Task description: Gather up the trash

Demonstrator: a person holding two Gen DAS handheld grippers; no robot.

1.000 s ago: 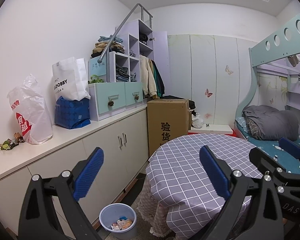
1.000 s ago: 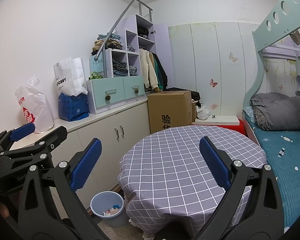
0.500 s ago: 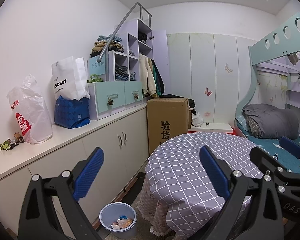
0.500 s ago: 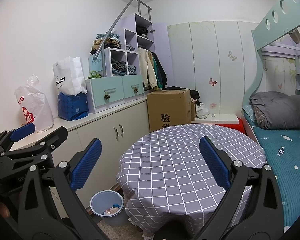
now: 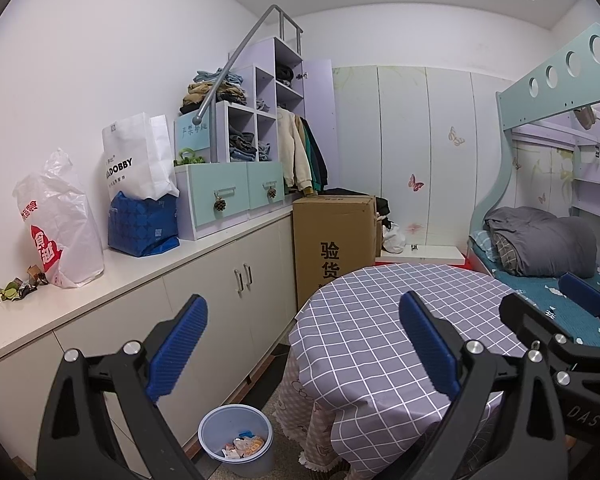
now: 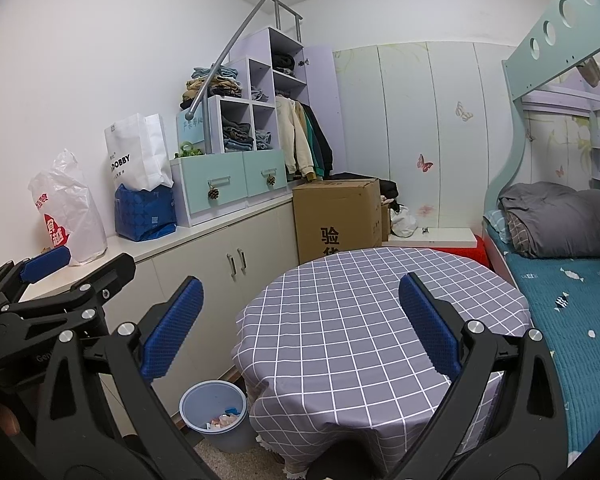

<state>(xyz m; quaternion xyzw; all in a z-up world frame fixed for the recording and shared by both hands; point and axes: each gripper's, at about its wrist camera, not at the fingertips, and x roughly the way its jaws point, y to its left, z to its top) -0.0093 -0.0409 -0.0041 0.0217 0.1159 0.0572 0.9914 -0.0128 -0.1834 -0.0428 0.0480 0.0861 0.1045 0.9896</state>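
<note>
A pale blue bin (image 5: 236, 434) with wrappers inside stands on the floor between the cabinet and the round table; it also shows in the right wrist view (image 6: 214, 412). Small scraps of trash (image 5: 18, 286) lie on the countertop at far left, beside a white plastic bag (image 5: 58, 222). My left gripper (image 5: 304, 344) is open and empty, held above the gap beside the table. My right gripper (image 6: 300, 324) is open and empty over the checked tablecloth (image 6: 364, 308). Each gripper shows at the edge of the other's view.
A long white cabinet (image 5: 204, 292) runs along the left wall with a blue bag (image 5: 142, 224), a white paper bag (image 5: 136, 160) and teal drawers (image 5: 228, 196). A cardboard box (image 5: 334, 240) stands behind the table. A bunk bed (image 6: 572, 280) lies at right.
Both grippers have drifted slightly; the view has shifted a little so the table sits a bit lower and nearer. Both stay open and empty.
</note>
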